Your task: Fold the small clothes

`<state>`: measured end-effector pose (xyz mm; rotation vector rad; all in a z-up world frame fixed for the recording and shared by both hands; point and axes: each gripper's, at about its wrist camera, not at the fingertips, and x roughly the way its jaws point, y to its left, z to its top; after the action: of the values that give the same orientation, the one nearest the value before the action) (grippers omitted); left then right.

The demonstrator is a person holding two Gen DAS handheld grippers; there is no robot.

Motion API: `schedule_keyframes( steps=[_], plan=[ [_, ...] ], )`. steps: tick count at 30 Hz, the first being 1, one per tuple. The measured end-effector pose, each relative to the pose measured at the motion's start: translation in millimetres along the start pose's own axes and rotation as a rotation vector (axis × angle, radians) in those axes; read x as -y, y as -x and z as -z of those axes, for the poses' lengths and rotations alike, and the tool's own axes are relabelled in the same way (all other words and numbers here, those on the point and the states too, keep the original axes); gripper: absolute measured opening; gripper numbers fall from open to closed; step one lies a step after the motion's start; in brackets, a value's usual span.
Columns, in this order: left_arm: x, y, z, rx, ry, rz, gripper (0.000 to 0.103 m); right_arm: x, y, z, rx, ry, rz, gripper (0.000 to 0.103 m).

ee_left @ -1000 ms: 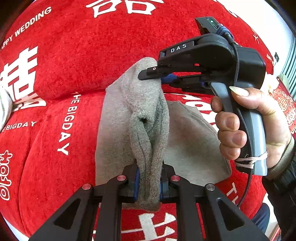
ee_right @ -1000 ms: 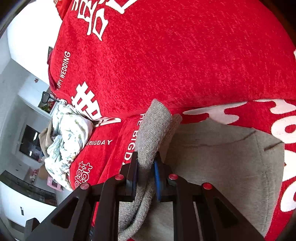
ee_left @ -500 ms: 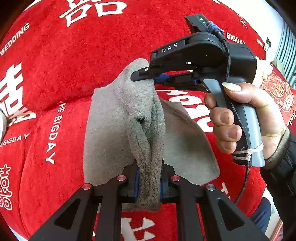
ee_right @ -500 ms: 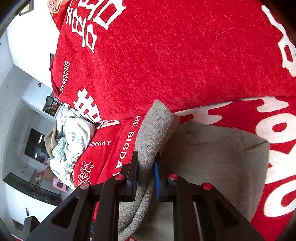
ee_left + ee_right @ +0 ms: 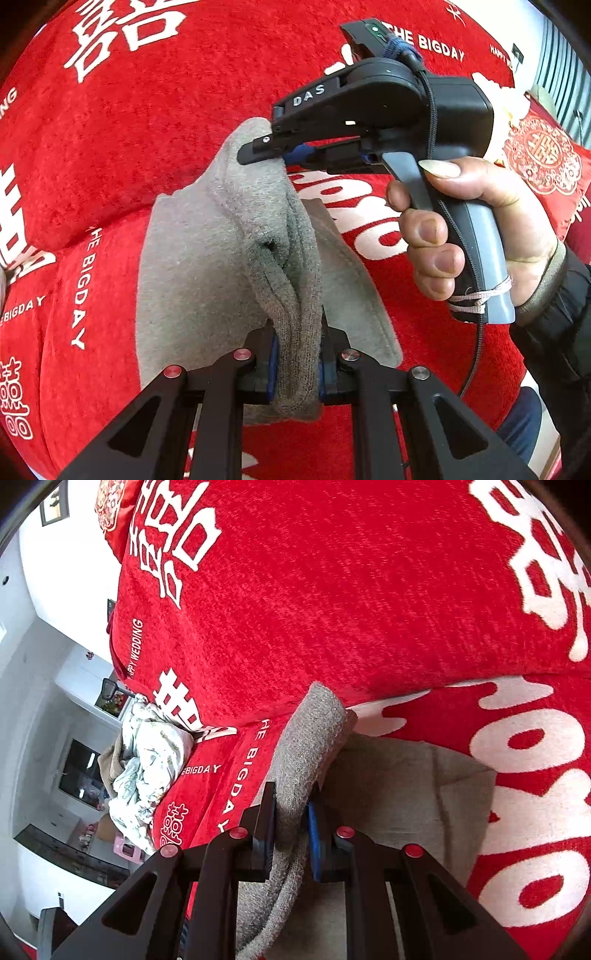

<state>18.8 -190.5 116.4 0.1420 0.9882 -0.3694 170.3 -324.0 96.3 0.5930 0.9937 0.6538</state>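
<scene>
Two handheld claws pinch one grey knit garment [image 5: 236, 236] over a red wedding-print sofa cover [image 5: 155, 122], mid-fold. Left claw [image 5: 297, 360], seen in its own wrist view, is closed down on the near end of a raised ridge of the fabric, w/ the cloth bunched thick between its blue pads; right claw [image 5: 275, 155], held in the person's right hand [image 5: 476, 229], is clamped on the ridge's far end, jaws nearly together w/ cloth between. In the right wrist view the right claw [image 5: 291, 821] shows the same pinch, grey edge rising up out of its jaws. The key relation: the ridge runs straight away from the left claw toward the right claw, so the garment's long axis lies along the line between the two claws, near end at left, far end at right. Rest of the garment lies flat on the cover to both sides of the ridge, approx. where seat meets backrest. A crumpled pale printed cloth [image 5: 147, 760] sits well apart, farther along the sofa. Next move likely hinges on both claws carrying the ridge sideways together, keeping that line taut.
</scene>
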Motion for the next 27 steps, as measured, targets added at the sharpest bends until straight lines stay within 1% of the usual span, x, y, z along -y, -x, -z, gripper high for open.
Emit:
schedule_keyframes(
  steps=[9, 17, 22, 27],
  plan=[
    [30, -20, -5, -0.031, -0.041, 0.002, 0.016, 27, 12, 1, 0.01, -0.015, -0.013, 0.017],
    [53, -52, -5, -0.091, -0.088, -0.023, 0.016, 66, 9, 9, -0.001, -0.079, -0.009, 0.017],
    [58, -62, -6, -0.099, -0.099, -0.023, 0.016, 82, 10, 12, 0.022, -0.115, -0.031, 0.017],
    [64, -79, 0, -0.122, -0.124, -0.048, 0.016, 94, 2, 15, 0.009, -0.129, 0.011, 0.017]
  ],
)
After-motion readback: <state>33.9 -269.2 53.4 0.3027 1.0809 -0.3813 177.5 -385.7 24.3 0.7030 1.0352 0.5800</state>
